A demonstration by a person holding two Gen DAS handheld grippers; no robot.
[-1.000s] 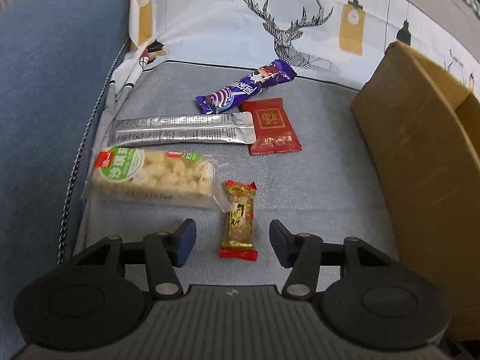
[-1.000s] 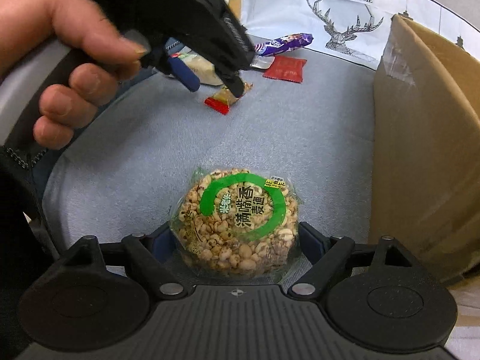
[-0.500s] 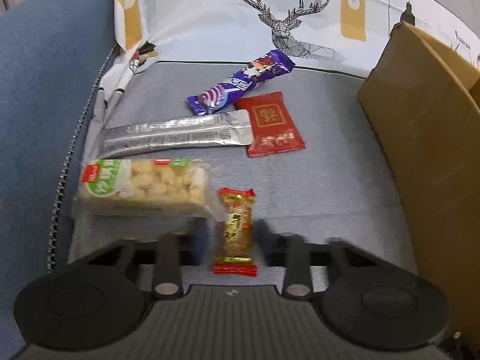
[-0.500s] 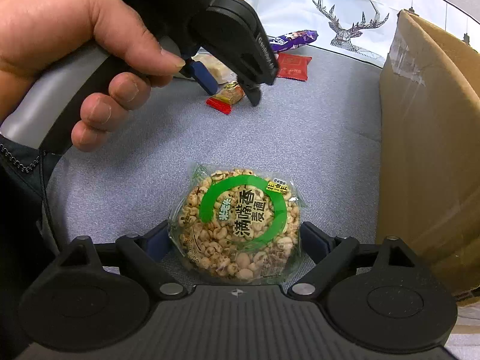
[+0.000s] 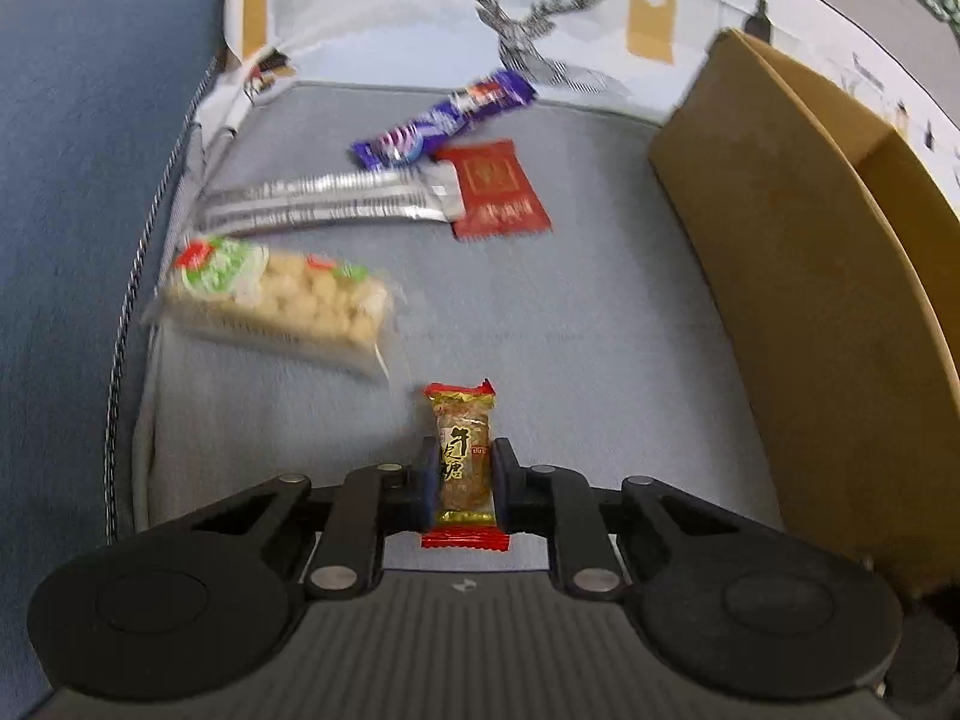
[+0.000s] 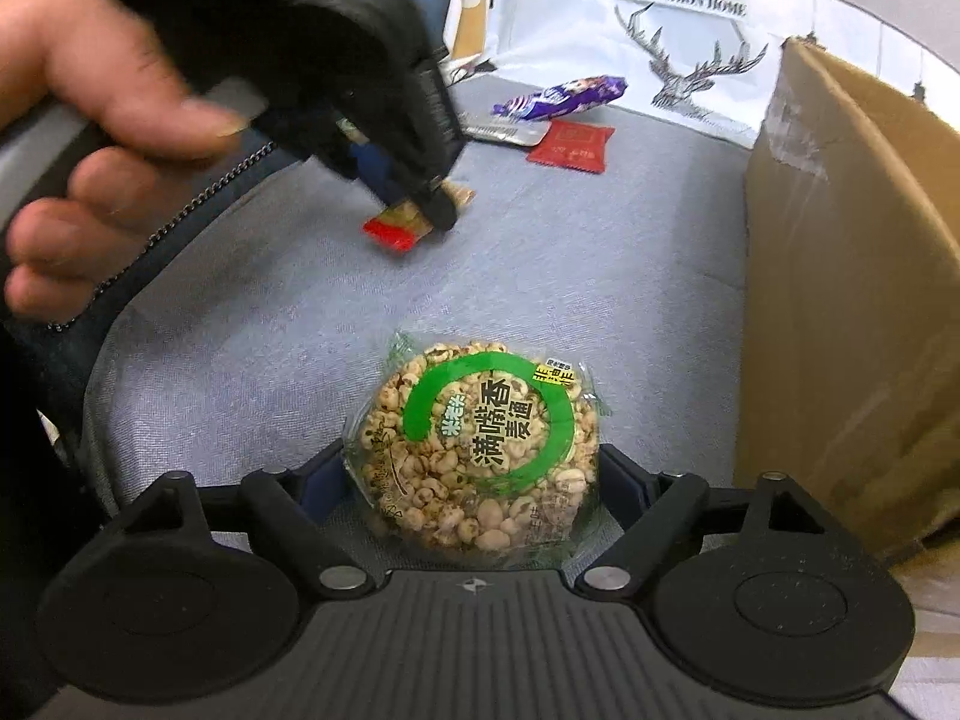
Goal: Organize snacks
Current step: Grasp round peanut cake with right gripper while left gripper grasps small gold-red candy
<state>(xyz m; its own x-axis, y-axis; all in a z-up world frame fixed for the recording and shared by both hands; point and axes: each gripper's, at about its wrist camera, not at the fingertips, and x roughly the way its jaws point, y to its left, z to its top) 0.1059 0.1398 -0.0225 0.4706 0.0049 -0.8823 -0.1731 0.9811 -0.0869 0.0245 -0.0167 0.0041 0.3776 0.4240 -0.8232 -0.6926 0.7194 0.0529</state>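
My left gripper (image 5: 461,477) is shut on a small gold candy with red ends (image 5: 462,468), held just above the grey cushion (image 5: 600,348). From the right wrist view the left gripper (image 6: 420,204) shows with the candy (image 6: 399,222) in it. My right gripper (image 6: 474,480) is shut on a round puffed-grain cake in a clear wrapper with a green ring (image 6: 480,450). A cardboard box (image 5: 810,276) stands at the right; it also shows in the right wrist view (image 6: 852,276).
On the cushion lie a puffed rice bar (image 5: 276,306), a silver sachet (image 5: 324,204), a red packet (image 5: 498,192) and a purple bar (image 5: 438,120). A white deer-print cloth (image 5: 540,18) hangs behind. Blue fabric (image 5: 78,180) lies at the left.
My left gripper closed on the gold candy and lifted it slightly off the cushion. My right gripper kept its hold on the grain cake.
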